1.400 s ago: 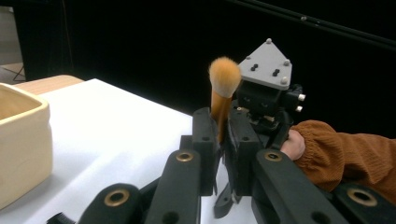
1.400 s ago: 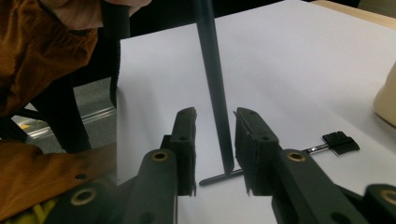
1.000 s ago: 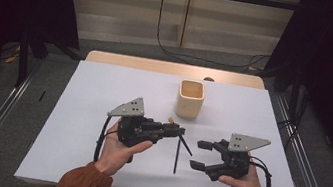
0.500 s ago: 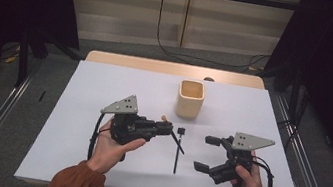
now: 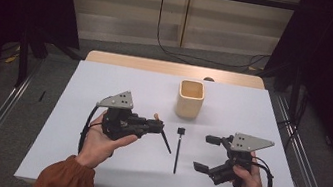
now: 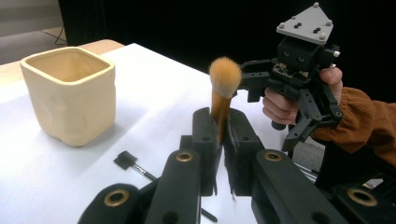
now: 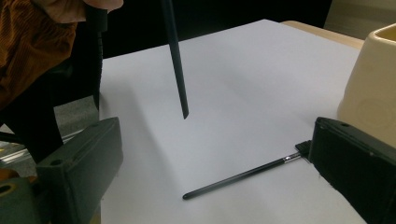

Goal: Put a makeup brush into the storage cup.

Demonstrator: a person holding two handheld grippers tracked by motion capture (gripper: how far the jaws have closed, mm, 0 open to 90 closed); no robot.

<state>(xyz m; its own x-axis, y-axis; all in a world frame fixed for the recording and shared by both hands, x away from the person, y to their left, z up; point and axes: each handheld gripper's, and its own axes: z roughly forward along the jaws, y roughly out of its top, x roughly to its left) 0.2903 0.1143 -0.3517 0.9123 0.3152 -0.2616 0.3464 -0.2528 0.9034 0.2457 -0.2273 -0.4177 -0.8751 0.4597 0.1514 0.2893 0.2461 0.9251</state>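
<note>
high view: the left gripper [image 5: 152,123] is held up off the white table [image 5: 105,84] in the person's left hand [image 5: 99,138], and its jaws are clamped tight on a makeup brush [image 5: 163,136]. the brush's tan bristle tip pokes out on the far side of the jaws, while its thin black handle slants down and toward the right, ending above the table just beside a second, slimmer brush [image 5: 178,148]. that second brush lies flat on the table between the two grippers, small flat black head toward the cup [image 5: 190,99], handle running back toward the person. nothing touches it.

the right gripper [image 5: 205,153] sits low by the table in the right hand [image 5: 249,180], jaws spread wide with nothing between them; they have just been opening. the thin brush lies a little to the left of its fingertips, apart from them.

the cream, square-mouthed cup stands upright further back on the table, well clear of both grippers.

left gripper view: the two black jaws [image 6: 219,140] stand close together with the orange-brown brush [image 6: 224,79] gripped upright between them, fluffy head above the pads. the cup [image 6: 70,93] is off to the left, the flat head of the slim brush [image 6: 127,161] lies on the table below, and the right gripper [image 6: 252,79] shows beyond in an orange sleeve [image 6: 364,116].

right gripper view: the jaws [image 7: 205,163] stand far apart at either edge; the thin brush [image 7: 243,175] lies on the table between them, and the held brush's black handle [image 7: 176,60] hangs down from above, its end clear of the table.
</note>
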